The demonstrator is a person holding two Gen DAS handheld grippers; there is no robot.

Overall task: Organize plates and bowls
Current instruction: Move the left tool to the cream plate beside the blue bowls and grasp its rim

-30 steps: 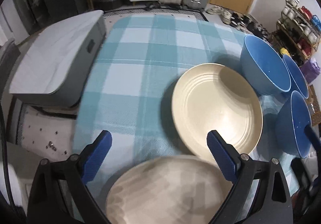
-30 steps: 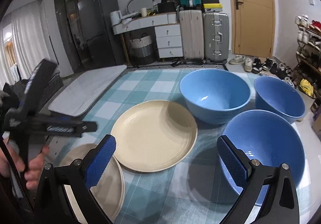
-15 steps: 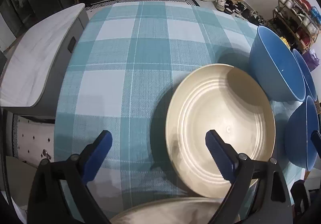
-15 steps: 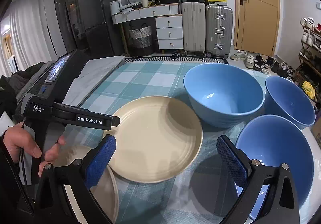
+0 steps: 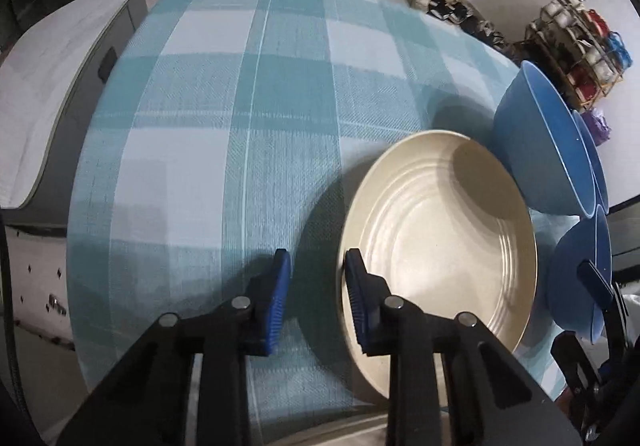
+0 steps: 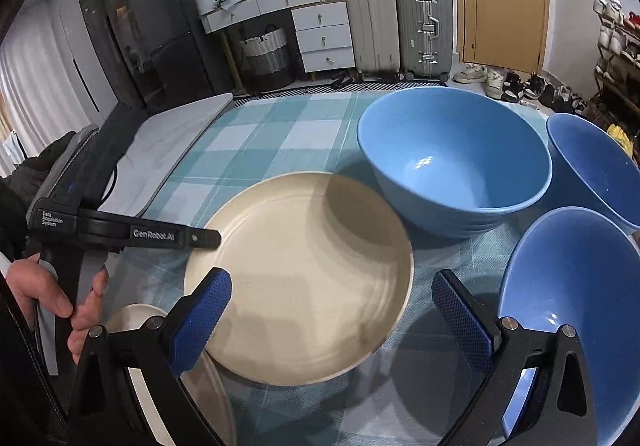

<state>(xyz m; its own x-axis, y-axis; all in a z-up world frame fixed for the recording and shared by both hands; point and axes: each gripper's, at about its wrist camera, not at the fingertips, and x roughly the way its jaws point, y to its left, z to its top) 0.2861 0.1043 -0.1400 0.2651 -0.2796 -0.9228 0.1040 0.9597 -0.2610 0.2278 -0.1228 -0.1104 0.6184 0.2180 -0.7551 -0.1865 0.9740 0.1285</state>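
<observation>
Since half a second ago your left gripper (image 5: 316, 286) has narrowed from wide to a small gap at the plate (image 5: 440, 242) rim, one finger outside, not yet pinching (likely to lift it onto the near plate (image 6: 192, 378)). Your right gripper (image 6: 332, 318) hangs spread wide, empty, beside the bowls (image 6: 452, 158).

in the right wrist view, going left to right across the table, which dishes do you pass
small cream plate → large cream plate → big blue bowl → front blue bowl; the far-right blue bowl overlaps that last one's span.
</observation>
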